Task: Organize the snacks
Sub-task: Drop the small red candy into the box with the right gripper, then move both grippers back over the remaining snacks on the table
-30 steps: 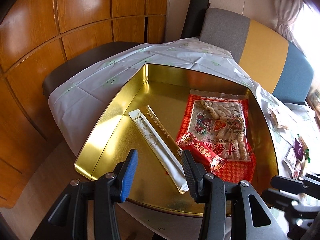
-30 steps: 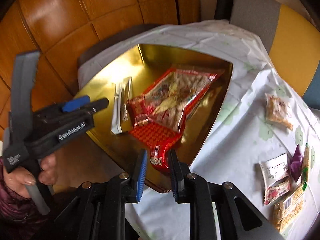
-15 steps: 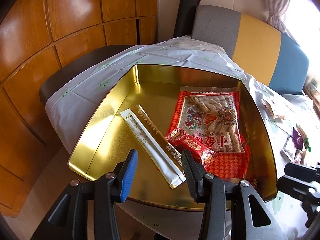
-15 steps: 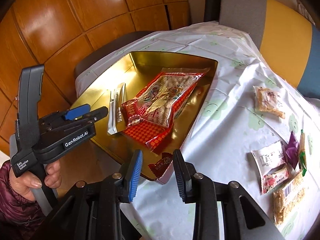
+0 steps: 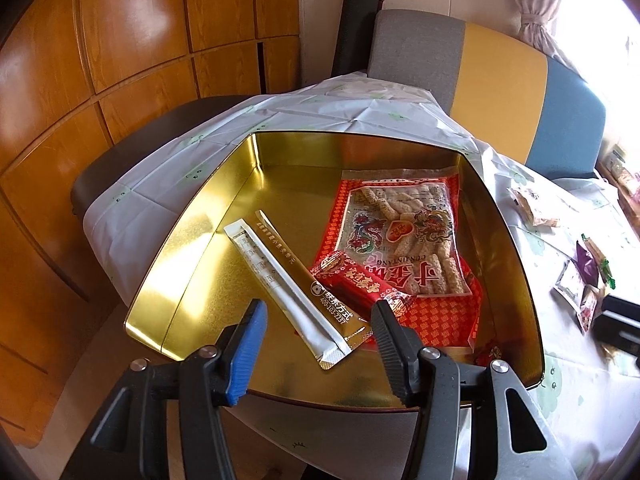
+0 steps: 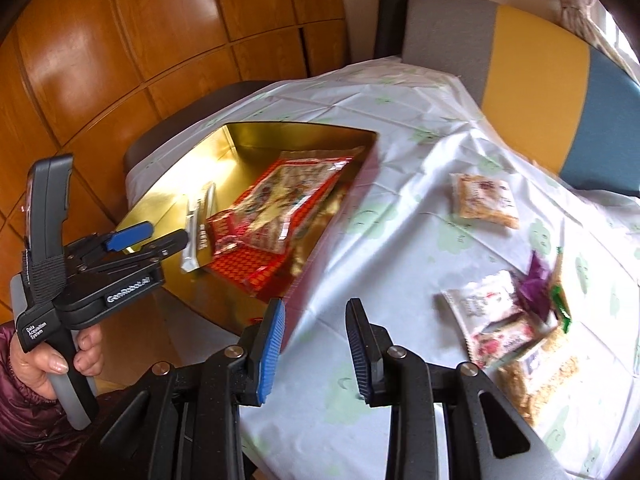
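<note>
A gold tin (image 5: pixel 208 240) stands on the table and holds a large red bag of puffed sticks (image 5: pixel 404 232), a small red packet (image 5: pixel 356 284) and a gold-and-white stick sachet (image 5: pixel 280 276). My left gripper (image 5: pixel 318 320) hovers over the tin's near edge, above the sachet's end. Its jaws are opening and the pads touch nothing. My right gripper (image 6: pixel 316 312) is open and empty over the tablecloth, just right of the tin (image 6: pixel 192 184). In that view the left gripper (image 6: pixel 160 236) is in a person's hand at the tin's left side.
Loose snacks lie on the tablecloth to the right: a tan packet (image 6: pixel 484 200), a purple wrapper (image 6: pixel 536 284), a white packet (image 6: pixel 484 304) and a crumbly bar (image 6: pixel 540 376). A grey, yellow and blue chair back (image 6: pixel 532 56) stands behind the table. Wood panelling is at the left.
My right gripper let go of a red packet at the tin's near edge, opened, and drew back right over the tablecloth. The left gripper's jaws stand wider apart.
</note>
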Motion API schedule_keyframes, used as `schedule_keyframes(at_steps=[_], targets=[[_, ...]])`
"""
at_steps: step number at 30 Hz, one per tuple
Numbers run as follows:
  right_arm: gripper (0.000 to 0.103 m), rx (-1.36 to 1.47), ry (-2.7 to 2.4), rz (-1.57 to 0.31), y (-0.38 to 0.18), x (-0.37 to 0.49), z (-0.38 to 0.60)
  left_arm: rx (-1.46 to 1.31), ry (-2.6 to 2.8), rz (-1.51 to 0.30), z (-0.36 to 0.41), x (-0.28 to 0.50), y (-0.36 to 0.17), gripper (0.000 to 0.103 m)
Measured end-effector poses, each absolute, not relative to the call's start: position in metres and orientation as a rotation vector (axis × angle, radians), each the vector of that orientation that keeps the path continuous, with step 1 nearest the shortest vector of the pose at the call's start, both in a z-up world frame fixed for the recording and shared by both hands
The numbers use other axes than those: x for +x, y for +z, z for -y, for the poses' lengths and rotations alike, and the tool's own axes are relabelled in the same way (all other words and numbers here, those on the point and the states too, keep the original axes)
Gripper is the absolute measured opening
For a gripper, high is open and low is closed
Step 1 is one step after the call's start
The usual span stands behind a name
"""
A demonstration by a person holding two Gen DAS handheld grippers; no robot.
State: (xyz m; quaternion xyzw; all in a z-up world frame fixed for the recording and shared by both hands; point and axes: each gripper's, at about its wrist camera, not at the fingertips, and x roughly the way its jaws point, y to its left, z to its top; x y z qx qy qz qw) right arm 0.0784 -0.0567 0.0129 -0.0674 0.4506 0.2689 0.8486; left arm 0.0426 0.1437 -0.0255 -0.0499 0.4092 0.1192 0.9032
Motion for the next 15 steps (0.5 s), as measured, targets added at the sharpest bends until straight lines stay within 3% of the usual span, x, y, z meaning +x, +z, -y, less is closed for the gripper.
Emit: schedule_keyframes(at_steps=[15], targets=[[0.032, -0.126, 0.353, -0.935, 0.022, 0.092, 0.149, -0.053, 0.226, -0.855, -0.13, 0.044, -0.028, 0.055]])
